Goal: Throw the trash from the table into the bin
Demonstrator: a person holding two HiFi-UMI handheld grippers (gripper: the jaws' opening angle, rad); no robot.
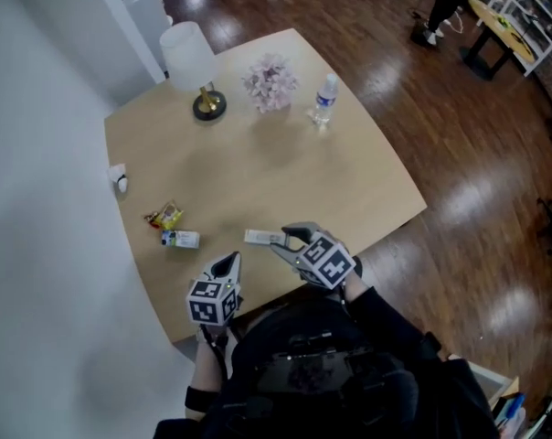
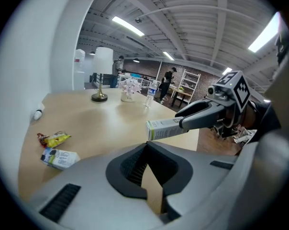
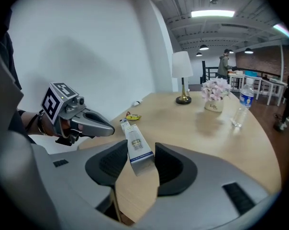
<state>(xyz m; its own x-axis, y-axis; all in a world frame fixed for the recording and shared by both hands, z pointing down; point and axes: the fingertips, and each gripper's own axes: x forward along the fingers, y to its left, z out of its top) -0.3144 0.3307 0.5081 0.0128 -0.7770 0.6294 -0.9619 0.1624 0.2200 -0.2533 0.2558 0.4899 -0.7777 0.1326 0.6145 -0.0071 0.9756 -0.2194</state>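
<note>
The right tool (image 1: 283,241) is gripping a slim white box (image 3: 135,145) by one end. The box's long axis is running straight out past the jaws and pointing across toward the left tool (image 1: 230,265), which is sitting closed and empty just beside it. The box is looking lifted over the near edge of the table (image 1: 367,181). A yellow wrapper (image 1: 167,215) and a small carton (image 1: 181,239) are lying further left, nearer the left tool. I am not making out a bin for certain.

Head camera steeply above my left claw (image 1: 231,262) and right claw (image 1: 281,241), claw cameras close behind their jaws, sharing the surface (image 1: 276,172) ahead.
</note>
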